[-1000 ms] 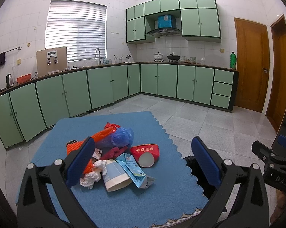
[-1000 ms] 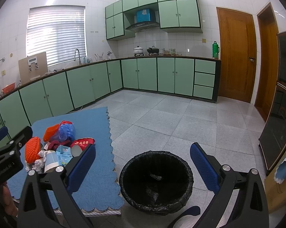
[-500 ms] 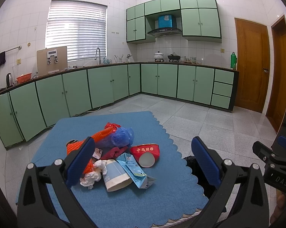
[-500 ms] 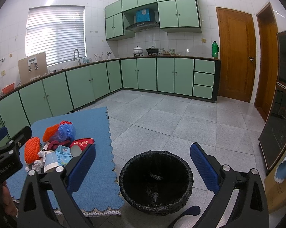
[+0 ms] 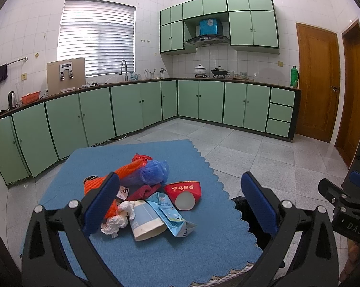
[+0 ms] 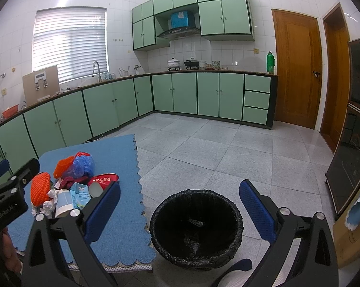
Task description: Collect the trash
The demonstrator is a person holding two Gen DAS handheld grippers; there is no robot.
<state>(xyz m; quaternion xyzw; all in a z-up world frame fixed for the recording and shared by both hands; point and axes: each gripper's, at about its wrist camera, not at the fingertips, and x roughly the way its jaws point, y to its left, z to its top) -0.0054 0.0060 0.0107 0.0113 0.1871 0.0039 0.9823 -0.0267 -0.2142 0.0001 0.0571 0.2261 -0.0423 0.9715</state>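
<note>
A heap of trash lies on the blue-clothed table [image 5: 184, 251]: an orange mesh sleeve [image 5: 128, 169], a blue plastic bag [image 5: 154, 171], a red paper bowl [image 5: 184, 190], a light blue milk carton [image 5: 170, 215], a paper cup [image 5: 144, 220] and a crumpled tissue [image 5: 115, 223]. My left gripper [image 5: 180, 201] hangs open above the near side of the heap, holding nothing. My right gripper [image 6: 180, 209] is open and empty over the black-lined bin [image 6: 196, 227], which stands on the floor right of the table. The same heap shows at the left of the right wrist view, with the red bowl [image 6: 103, 180] nearest the bin.
Green cabinets [image 5: 137, 110] line the far walls under a counter with a sink, kettle and pots. Two wooden doors [image 5: 316, 81] stand at the right. A dark glass cabinet [image 6: 354, 148] stands right of the bin. Grey tiled floor [image 6: 215, 148] lies beyond the table.
</note>
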